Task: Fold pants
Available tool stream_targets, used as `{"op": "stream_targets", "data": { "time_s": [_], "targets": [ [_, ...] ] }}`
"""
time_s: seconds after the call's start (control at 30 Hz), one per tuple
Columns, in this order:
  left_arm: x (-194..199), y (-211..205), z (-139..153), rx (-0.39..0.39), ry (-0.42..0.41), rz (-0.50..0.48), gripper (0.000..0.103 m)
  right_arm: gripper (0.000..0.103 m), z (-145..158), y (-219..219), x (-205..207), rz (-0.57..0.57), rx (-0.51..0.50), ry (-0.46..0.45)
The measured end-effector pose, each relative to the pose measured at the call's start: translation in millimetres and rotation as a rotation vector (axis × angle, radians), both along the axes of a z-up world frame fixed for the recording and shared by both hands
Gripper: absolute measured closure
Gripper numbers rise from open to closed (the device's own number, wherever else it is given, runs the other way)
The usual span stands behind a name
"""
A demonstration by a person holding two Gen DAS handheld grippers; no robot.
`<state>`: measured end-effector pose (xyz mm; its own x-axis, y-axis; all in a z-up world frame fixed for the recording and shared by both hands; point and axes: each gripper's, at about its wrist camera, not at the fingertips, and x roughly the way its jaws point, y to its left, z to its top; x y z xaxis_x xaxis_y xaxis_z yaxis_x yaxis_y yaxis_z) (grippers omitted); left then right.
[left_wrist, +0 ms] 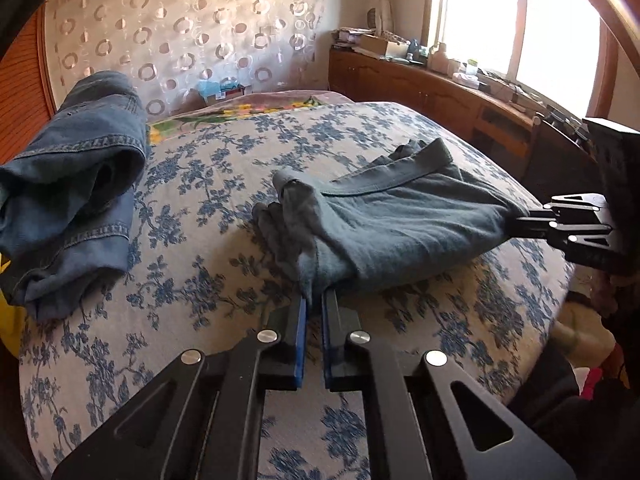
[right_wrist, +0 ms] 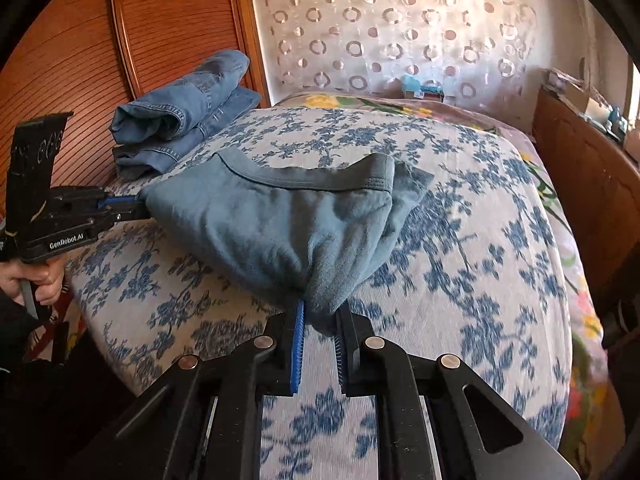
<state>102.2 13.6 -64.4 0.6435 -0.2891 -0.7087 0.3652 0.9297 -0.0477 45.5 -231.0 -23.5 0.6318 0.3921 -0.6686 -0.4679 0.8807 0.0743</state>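
We've got the teal pants (left_wrist: 400,220) stretched over the bed (left_wrist: 200,240); left hand-held gripper (left_wrist: 314,304) and right hand-held gripper (right_wrist: 320,320) each clenched on a corner to keep cloth taut for folding; folded jeans (left_wrist: 76,184) parked at 10 o'clock, clear.

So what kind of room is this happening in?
Most likely a bedroom: a bed with a floral cover, folded jeans by the wooden headboard, and a cluttered wooden cabinet under a sunny window.
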Motion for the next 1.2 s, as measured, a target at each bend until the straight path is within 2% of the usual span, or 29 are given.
{"op": "stream_targets", "data": {
  "time_s": [0.23,0.63,0.83,0.93,1.0,1.03,1.07,1.1,1.17,1.2],
  "targets": [
    [-17.6,-13.0,-3.4,-0.012,0.009,-0.015,0.095,0.090,-9.8,-3.1,-9.3,-0.037,0.009,0.023],
    [-26.7,-9.0,-10.9,-0.025,0.032,-0.017,0.095,0.089,-6.0,-8.6,-20.7,-0.045,0.033,0.029],
    [-27.8,-8.4,-0.1,-0.039,0.023,-0.016,0.091,0.089,2.9,-7.0,-22.5,-0.043,0.026,0.009],
    [-29.3,-6.9,8.3,-0.032,-0.005,-0.006,0.075,0.089,8.9,-7.0,-27.1,-0.041,0.011,-0.007],
    [-28.0,-4.4,12.7,-0.041,-0.021,0.003,0.055,0.088,11.7,-7.6,-29.8,-0.043,0.007,-0.018],
    [-26.0,-2.6,14.2,-0.049,-0.026,0.007,0.053,0.088,12.8,-7.5,-30.9,-0.044,0.004,-0.025],
    [-23.4,-1.4,15.1,-0.055,-0.026,0.012,0.047,0.088,14.4,-7.5,-32.0,-0.046,0.004,-0.031],
    [-20.4,-0.6,15.4,-0.058,-0.023,0.017,0.034,0.088,14.6,-8.2,-33.8,-0.046,0.004,-0.034],
    [-15.5,-0.2,15.9,-0.065,-0.026,0.021,0.024,0.087,16.1,-8.9,-35.2,-0.051,0.003,-0.041],
    [-13.1,-1.2,16.2,-0.066,-0.028,0.017,0.024,0.085,16.3,-10.2,-36.1,-0.051,0.005,-0.045]
  ]
}}
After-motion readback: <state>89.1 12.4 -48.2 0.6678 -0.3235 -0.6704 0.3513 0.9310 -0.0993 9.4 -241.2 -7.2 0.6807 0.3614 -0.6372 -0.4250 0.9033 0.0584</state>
